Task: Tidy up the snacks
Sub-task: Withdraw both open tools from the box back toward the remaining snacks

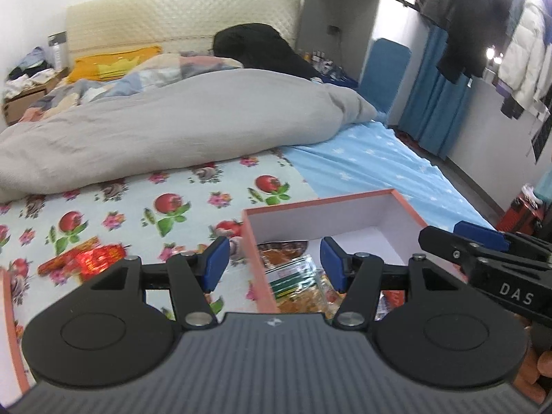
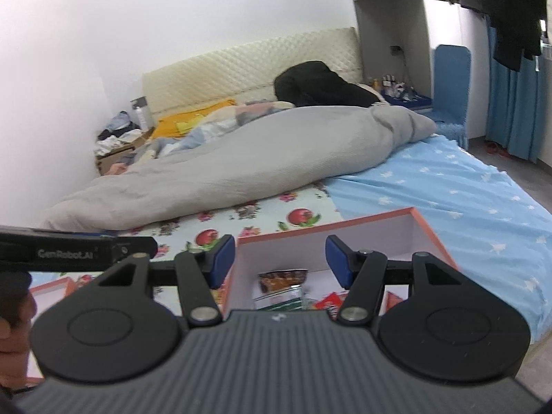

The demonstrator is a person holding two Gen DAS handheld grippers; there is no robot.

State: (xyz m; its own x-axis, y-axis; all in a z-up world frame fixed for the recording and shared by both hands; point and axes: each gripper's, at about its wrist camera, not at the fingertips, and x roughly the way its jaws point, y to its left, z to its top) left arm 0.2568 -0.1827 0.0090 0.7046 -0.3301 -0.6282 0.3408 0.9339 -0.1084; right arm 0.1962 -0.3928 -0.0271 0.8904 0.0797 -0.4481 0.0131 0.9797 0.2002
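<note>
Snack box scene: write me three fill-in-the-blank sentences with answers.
1. The box sits on a ___.
2. Both grippers, left and right, have ___ jaws with nothing between them.
3. The red packet lies ___ the box, on the floral sheet.

Missing words: bed; open; outside

I read "DAS" in pale letters on the black body of the right gripper (image 1: pixel 483 241), seen from my left wrist. From my right wrist, "GenRobot.AI" runs along the left gripper (image 2: pixel 131 245). Print on the snack packets stays illegible.
</note>
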